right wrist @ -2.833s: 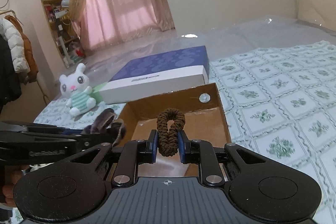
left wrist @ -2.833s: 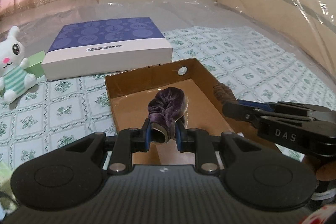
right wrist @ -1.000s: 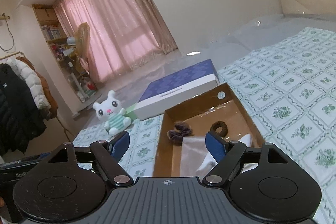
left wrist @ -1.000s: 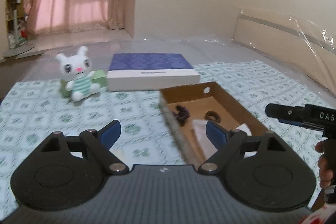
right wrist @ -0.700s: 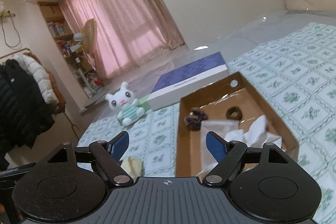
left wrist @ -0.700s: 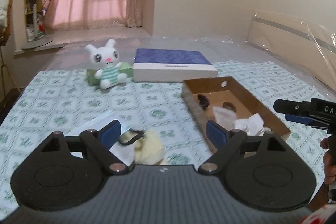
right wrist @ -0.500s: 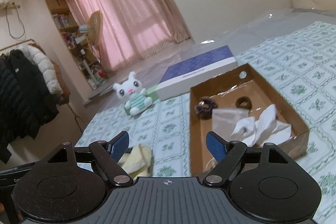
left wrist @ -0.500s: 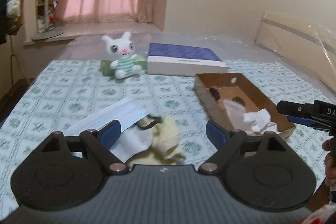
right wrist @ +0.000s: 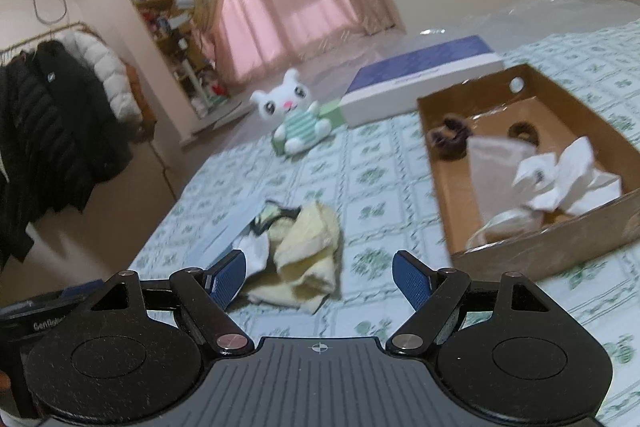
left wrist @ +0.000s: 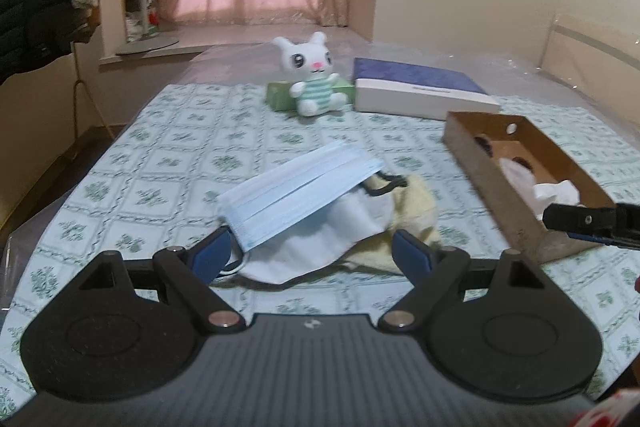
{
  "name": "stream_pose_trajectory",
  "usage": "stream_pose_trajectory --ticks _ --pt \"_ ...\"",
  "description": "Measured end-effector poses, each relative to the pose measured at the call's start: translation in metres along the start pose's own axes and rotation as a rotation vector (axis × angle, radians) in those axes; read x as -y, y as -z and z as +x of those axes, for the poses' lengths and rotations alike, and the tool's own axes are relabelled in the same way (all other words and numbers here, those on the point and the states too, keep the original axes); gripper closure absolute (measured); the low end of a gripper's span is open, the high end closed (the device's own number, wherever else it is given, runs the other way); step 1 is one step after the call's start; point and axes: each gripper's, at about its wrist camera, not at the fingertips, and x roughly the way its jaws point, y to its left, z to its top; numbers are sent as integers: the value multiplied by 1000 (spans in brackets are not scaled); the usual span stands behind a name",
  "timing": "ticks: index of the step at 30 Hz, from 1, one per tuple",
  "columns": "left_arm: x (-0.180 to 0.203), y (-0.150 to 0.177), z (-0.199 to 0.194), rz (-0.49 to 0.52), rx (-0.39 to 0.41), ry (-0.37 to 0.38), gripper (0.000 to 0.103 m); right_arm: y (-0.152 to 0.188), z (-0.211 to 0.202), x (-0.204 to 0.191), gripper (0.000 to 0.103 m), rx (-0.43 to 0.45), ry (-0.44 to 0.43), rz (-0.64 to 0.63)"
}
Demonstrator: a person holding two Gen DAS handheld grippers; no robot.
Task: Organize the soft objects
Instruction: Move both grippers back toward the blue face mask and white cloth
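Lying rumpled: blue mask (left wrist: pixel 300 193) over white mask (left wrist: pixel 320 239); yellow cloth (right wrist: pixel 308 247)

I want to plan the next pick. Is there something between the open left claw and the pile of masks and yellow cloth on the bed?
Nothing visible does. The left claw is open right at the pile, with the blue mask on top, the white mask under it and the yellow cloth behind.

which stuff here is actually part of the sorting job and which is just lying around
Part of the job:
- blue face mask
- white mask beneath it
- yellow cloth
- cardboard box, already holding the purple scrunchie, brown hair tie and white tissues

Just lying about:
- bunny plush
- blue-topped flat box
- green packet
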Motion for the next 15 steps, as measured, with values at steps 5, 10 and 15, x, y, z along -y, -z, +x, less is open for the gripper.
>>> stream_pose_trajectory --ticks 5,10,15 --pt "-12 8 12 -5 -23 -33 21 14 21 -12 23 -43 -12 -28" --pt "-19 15 28 8 -48 -61 25 26 45 -24 23 -91 -51 -41" --pt "-24 18 44 20 -65 -70 29 34 69 -40 31 -109 -92 -74"
